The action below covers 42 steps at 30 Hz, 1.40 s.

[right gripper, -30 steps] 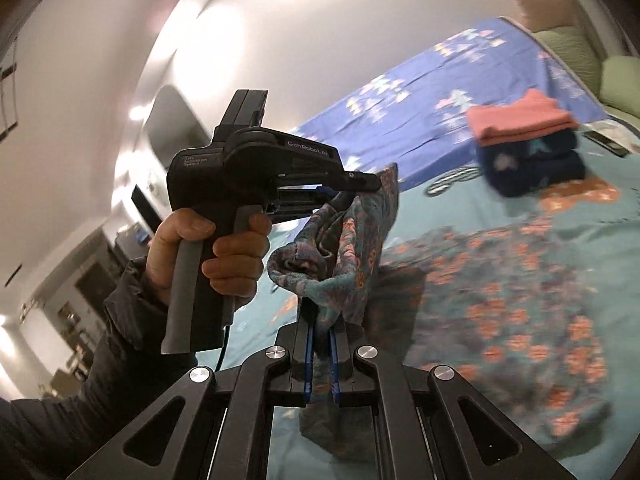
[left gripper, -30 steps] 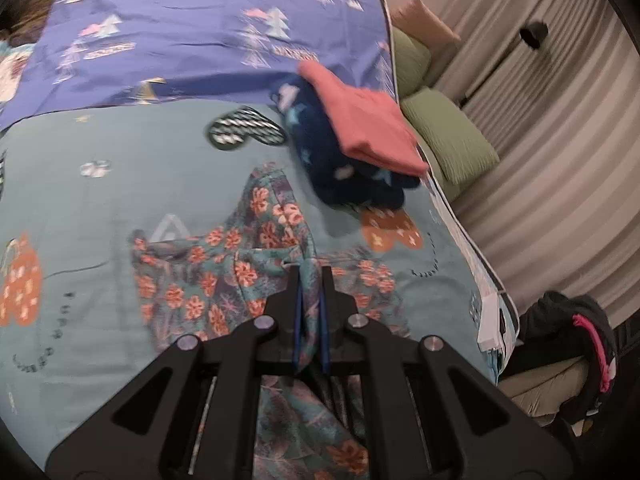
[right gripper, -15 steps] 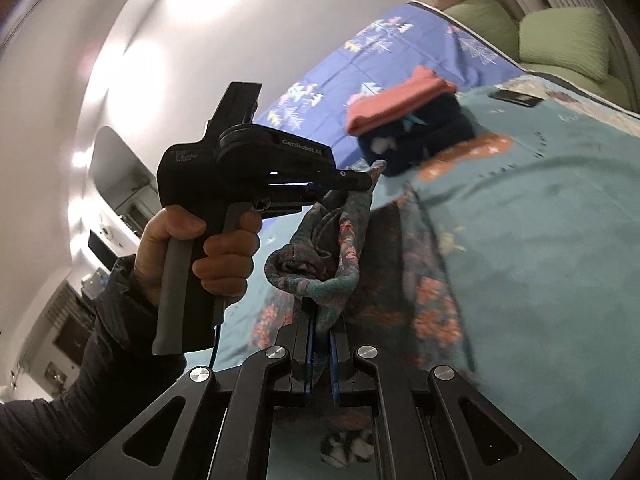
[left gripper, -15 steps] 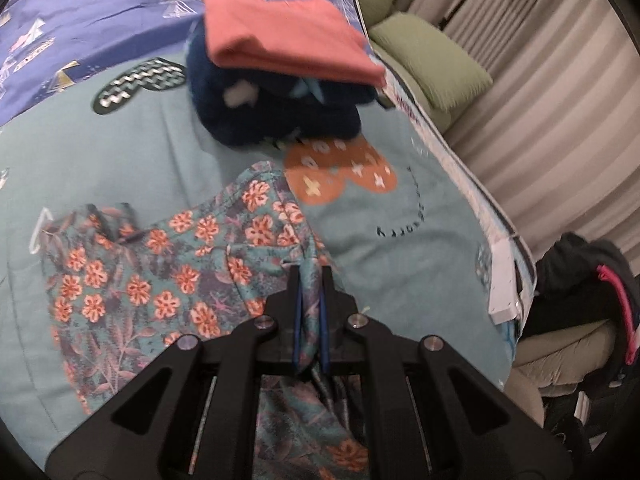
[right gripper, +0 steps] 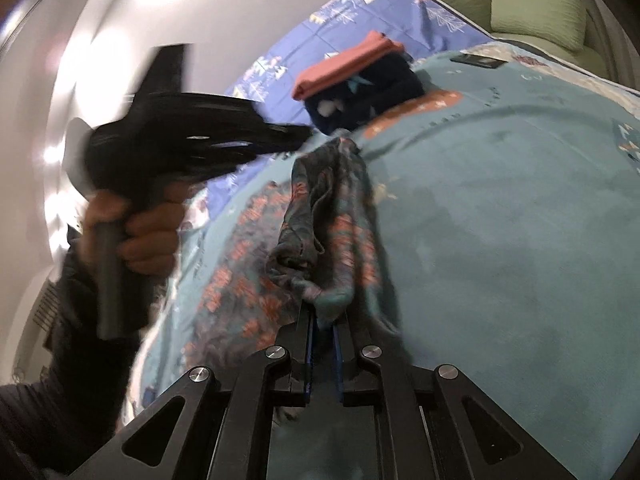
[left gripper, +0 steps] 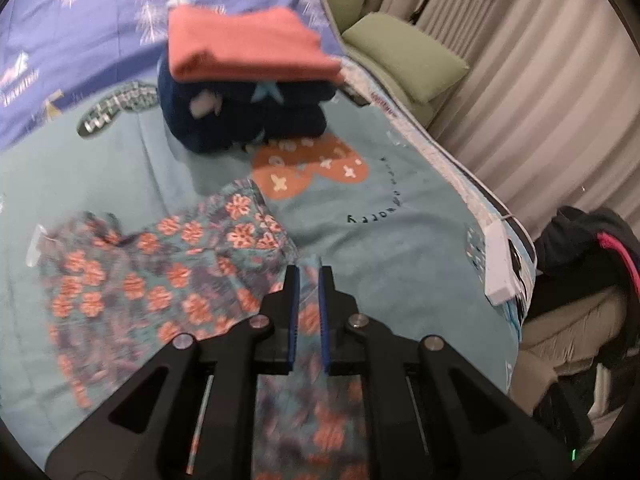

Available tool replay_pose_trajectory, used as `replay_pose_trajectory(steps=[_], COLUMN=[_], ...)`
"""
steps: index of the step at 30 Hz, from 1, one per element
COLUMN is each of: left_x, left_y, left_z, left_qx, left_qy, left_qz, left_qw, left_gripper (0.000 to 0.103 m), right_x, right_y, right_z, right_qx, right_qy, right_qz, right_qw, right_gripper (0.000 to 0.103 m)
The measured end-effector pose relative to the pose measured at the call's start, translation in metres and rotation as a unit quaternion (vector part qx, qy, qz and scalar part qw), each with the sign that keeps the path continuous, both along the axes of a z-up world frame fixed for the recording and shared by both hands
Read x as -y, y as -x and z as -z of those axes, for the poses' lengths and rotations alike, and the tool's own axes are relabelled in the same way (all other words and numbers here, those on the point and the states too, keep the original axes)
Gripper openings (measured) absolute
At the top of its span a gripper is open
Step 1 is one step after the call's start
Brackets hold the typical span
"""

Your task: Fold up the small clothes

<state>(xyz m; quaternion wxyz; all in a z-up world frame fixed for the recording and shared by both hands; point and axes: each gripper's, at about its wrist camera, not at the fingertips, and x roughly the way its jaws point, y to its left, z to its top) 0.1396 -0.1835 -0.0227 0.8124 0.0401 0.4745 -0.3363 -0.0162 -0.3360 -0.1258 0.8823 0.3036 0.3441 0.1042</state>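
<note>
A teal floral garment [left gripper: 160,280] with orange flowers lies partly spread on the teal bed cover [left gripper: 400,240]. My left gripper [left gripper: 307,276] is shut on one edge of it, the cloth running between the fingers. My right gripper [right gripper: 321,320] is shut on another bunched edge of the floral garment [right gripper: 324,232], lifted above the bed. The left gripper [right gripper: 304,133] also shows in the right wrist view, blurred, held in a hand at the left.
A folded stack, a coral garment [left gripper: 244,46] on a dark navy one [left gripper: 240,120], sits on the bed beyond. Green pillows [left gripper: 404,60] and curtains are at the right. A white box [left gripper: 500,264] lies at the bed edge, with a dark bag [left gripper: 592,248] beyond it.
Both grippers have carried the garment's held edges forward and lower, toward the folded stack. The left gripper's fingers now stand slightly wider around the cloth.
</note>
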Motion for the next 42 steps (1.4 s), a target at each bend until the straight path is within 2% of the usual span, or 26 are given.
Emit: replay_pose_trajectory(steps=[3, 8, 12, 15, 17, 19, 20, 21, 23, 26, 28, 29, 30, 32, 35, 36, 39, 42], left_x=[-0.025, -0.075, -0.105, -0.112, -0.113, -0.115, -0.117, -0.120, -0.124, -0.129, -0.132, -0.134, -0.135, -0.137, -0.137, -0.135, -0.135, -0.139], left_y=[0.020, 0.049, 0.069, 0.079, 0.083, 0.086, 0.088, 0.090, 0.093, 0.096, 0.097, 0.097, 0.095, 0.092, 0.081, 0.074, 0.058, 0.043], left_z=[-0.009, 0.006, 0.035, 0.052, 0.061, 0.066, 0.068, 0.067, 0.064, 0.055, 0.048, 0.042, 0.037, 0.033, 0.033, 0.035, 0.040, 0.044], left_qx=[0.019, 0.021, 0.003, -0.004, -0.001, -0.002, -0.004, -0.006, -0.005, 0.000, 0.013, 0.026, 0.038, 0.045, 0.042, 0.045, 0.046, 0.036], left_qy=[0.004, -0.003, -0.024, -0.027, -0.025, -0.019, -0.014, -0.007, -0.005, -0.001, 0.004, 0.007, 0.011, 0.020, 0.024, 0.020, 0.008, 0.016], left_qz=[0.000, -0.020, -0.048, -0.054, -0.057, -0.061, -0.061, -0.060, -0.061, -0.066, -0.070, -0.075, -0.079, -0.083, -0.090, -0.095, -0.111, -0.123], left_qw=[0.9998, 0.9996, 0.9986, 0.9982, 0.9981, 0.9980, 0.9980, 0.9981, 0.9981, 0.9978, 0.9975, 0.9968, 0.9961, 0.9954, 0.9947, 0.9943, 0.9927, 0.9916], left_gripper=[0.018, 0.018, 0.018, 0.020, 0.021, 0.021, 0.021, 0.021, 0.021, 0.021, 0.027, 0.034, 0.038, 0.039, 0.039, 0.039, 0.039, 0.039], right_x=[0.011, 0.015, 0.000, -0.020, -0.024, -0.018, -0.012, -0.003, 0.006, 0.011, 0.007, 0.005, 0.002, -0.007, -0.011, -0.011, -0.006, 0.005], right_y=[0.007, 0.016, 0.006, -0.012, -0.023, -0.033, -0.034, -0.033, -0.031, -0.036, -0.049, -0.058, -0.064, -0.089, -0.126, -0.137, -0.148, -0.155], right_z=[0.001, -0.024, -0.042, -0.040, -0.027, -0.007, 0.001, 0.003, -0.006, -0.032, -0.049, -0.054, -0.056, -0.057, -0.047, -0.042, -0.037, -0.032], right_qx=[-0.006, 0.019, 0.052, 0.057, 0.025, -0.031, -0.047, -0.057, -0.066, -0.026, -0.006, 0.001, 0.005, 0.007, -0.017, -0.038, -0.048, -0.053], right_qy=[-0.004, 0.049, 0.052, 0.032, 0.059, 0.120, 0.131, 0.119, 0.112, 0.099, 0.095, 0.098, 0.102, 0.106, 0.085, 0.094, 0.101, 0.078], right_qz=[0.004, 0.019, -0.028, -0.091, -0.079, -0.026, -0.012, 0.000, 0.017, 0.003, -0.015, -0.020, -0.025, -0.043, -0.063, -0.053, -0.036, -0.029], right_qw=[1.000, 0.998, 0.997, 0.994, 0.995, 0.992, 0.990, 0.991, 0.991, 0.995, 0.995, 0.995, 0.994, 0.993, 0.994, 0.993, 0.993, 0.995], right_gripper=[0.013, 0.017, 0.018, 0.018, 0.018, 0.011, 0.002, 0.002, 0.009, 0.009, 0.017, 0.023, 0.024, 0.024, 0.024, 0.024, 0.025, 0.036])
